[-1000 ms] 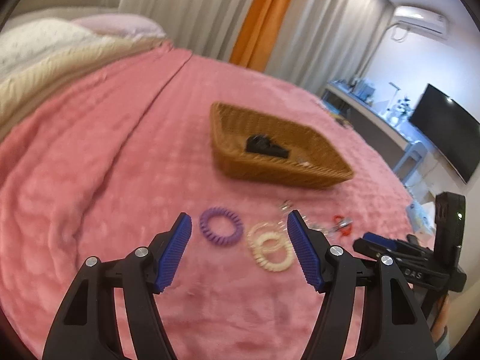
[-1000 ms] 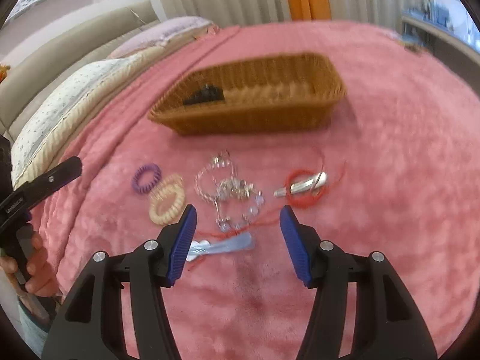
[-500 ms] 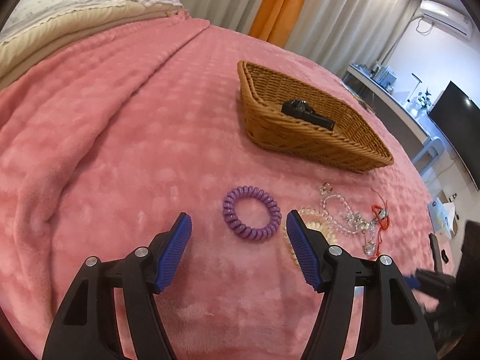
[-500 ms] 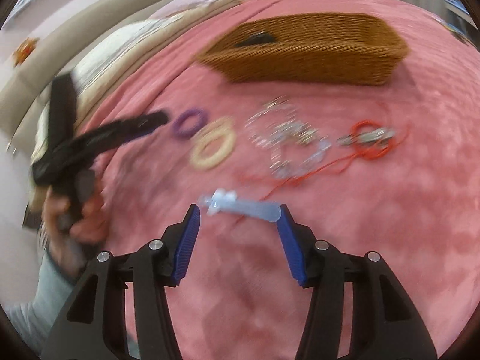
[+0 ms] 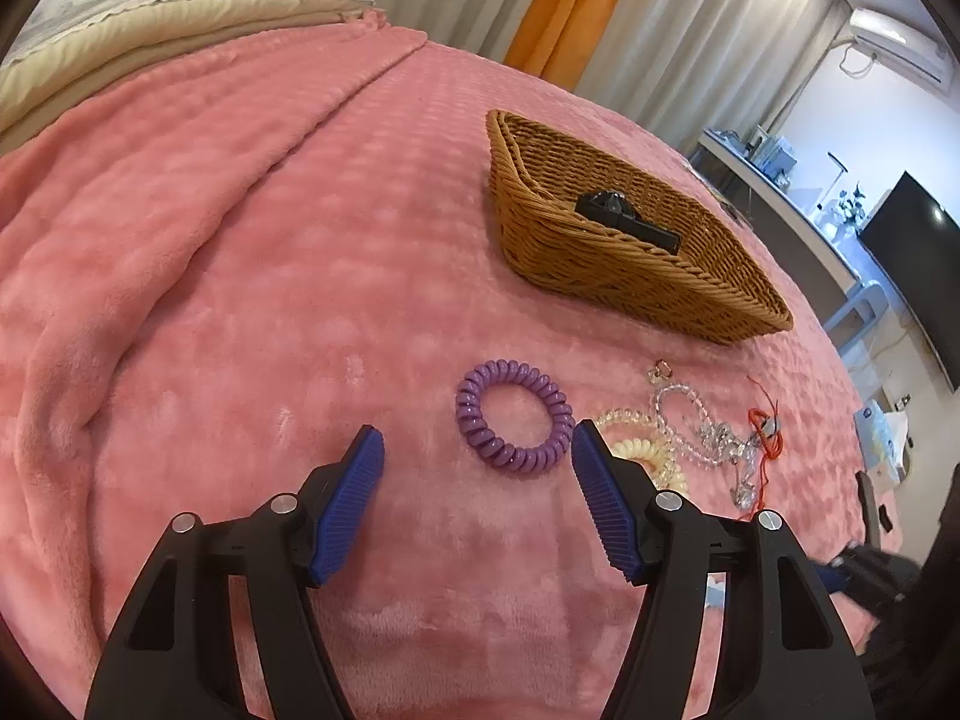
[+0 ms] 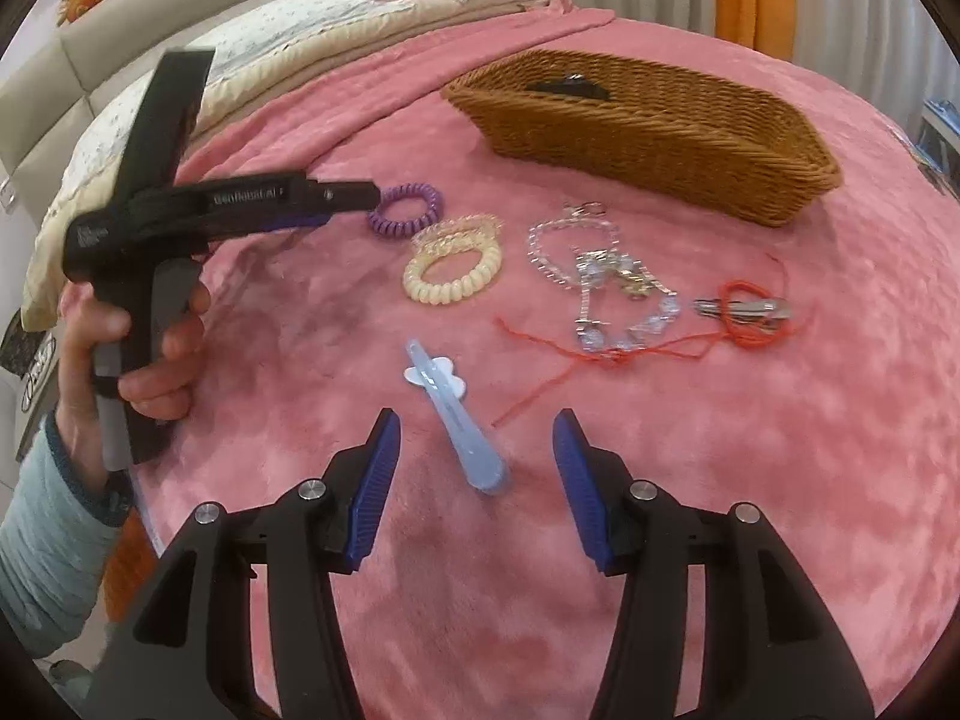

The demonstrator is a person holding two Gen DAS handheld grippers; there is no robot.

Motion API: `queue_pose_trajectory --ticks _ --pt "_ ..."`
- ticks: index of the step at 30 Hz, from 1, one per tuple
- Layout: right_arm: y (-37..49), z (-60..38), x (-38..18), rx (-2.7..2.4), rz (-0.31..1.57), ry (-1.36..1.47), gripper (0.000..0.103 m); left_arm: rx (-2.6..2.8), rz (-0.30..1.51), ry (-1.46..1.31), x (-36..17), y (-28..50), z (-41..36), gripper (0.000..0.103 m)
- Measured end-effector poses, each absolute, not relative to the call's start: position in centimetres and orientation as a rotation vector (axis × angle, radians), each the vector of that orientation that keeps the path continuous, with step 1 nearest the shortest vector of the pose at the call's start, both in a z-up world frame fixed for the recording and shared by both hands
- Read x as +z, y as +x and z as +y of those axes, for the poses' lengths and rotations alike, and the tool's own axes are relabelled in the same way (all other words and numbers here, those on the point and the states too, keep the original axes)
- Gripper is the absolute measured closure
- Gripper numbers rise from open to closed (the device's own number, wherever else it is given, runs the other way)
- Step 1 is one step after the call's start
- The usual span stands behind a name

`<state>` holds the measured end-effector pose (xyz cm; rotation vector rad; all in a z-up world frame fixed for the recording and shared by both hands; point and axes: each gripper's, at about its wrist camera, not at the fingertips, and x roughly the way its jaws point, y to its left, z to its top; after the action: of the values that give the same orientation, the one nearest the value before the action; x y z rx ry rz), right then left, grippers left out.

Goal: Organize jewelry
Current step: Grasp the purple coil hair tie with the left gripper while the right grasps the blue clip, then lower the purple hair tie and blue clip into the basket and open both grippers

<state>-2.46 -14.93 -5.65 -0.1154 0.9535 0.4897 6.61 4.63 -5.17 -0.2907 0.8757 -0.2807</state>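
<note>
Across the bed, a plush pink blanket (image 5: 252,276) lay soft and dimpled, a surface likely to give under any downward press, so thin pieces could sink into the pile and slip a pinch. Toward its far side sat the oblong wicker basket (image 5: 606,276), tightly woven and brown, with a black hair clip (image 5: 624,221) already inside. Both tools had their ribbed blue pads spread apart and empty: the left tool (image 5: 477,450) hovered close over the purple spiral hair tie (image 5: 510,414), the right tool (image 6: 474,438) over the pale blue flower hair clip (image 6: 456,414). Beside the purple coil lay stacked cream coil hair ties (image 6: 453,264), then a clear beaded chain (image 6: 600,276) crossed by red string (image 6: 636,354); lifting one would probably drag the other
</note>
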Motion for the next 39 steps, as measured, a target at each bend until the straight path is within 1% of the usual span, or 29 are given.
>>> queue_pose_trajectory --ticks 1,2,4,6,8,10,12,13,15,16,17,24,39 --pt "-2.5 -14.8 -5.9 0.497 0.958 -0.118 0.072 -0.283 0.878 -0.307 -5.2 6.8 4.8 0.041" --pt "-2.5 -14.5 -6.3 0.492 0.961 -0.125 0.076 -0.283 0.881 -0.319 -5.2 7.1 5.0 0.041" --pt "-2.7 -14.2 -6.5 0.481 0.952 -0.141 0.077 -0.278 0.89 -0.337 -5.3 7.7 5.2 0.044" --pt "-2.9 -14.0 -6.3 0.477 0.944 -0.158 0.08 -0.271 0.903 -0.33 -5.4 8.2 5.0 0.047" --pt "-3.3 -13.8 -6.4 0.471 0.942 -0.175 0.089 -0.256 0.912 -0.309 -5.5 8.5 4.7 0.05" --pt "-3.5 -13.8 -6.5 0.465 0.94 -0.183 0.091 -0.241 0.917 -0.28 -5.6 8.7 4.3 0.057" --pt "-3.8 -13.9 -6.5 0.462 0.936 -0.18 0.091 -0.234 0.921 -0.254 -5.6 8.6 4.0 0.067" --pt "-3.9 -14.0 -6.5 0.461 0.936 -0.177 0.091 -0.232 0.922 -0.238 -5.6 8.6 3.7 0.069" --pt "-4.5 -14.2 -6.3 0.457 0.933 -0.169 0.091 -0.237 0.929 -0.205 -5.7 8.5 3.2 0.089" --pt "-4.5 -14.2 -6.2 0.458 0.932 -0.165 0.091 -0.237 0.929 -0.192 -5.7 8.3 3.0 0.089" --pt "-4.7 -14.3 -6.1 0.457 0.93 -0.16 0.091 -0.233 0.921 -0.177 -5.7 8.1 2.9 0.092" --pt "-5.3 -14.8 -4.7 0.451 0.892 -0.137 0.092 -0.257 0.871 -0.146 -4.8 6.4 2.5 0.094" --pt "-5.6 -16.7 -1.1 0.425 0.799 -0.081 0.092 -0.42 0.721 -0.204 0.5 2.9 1.6 0.096"
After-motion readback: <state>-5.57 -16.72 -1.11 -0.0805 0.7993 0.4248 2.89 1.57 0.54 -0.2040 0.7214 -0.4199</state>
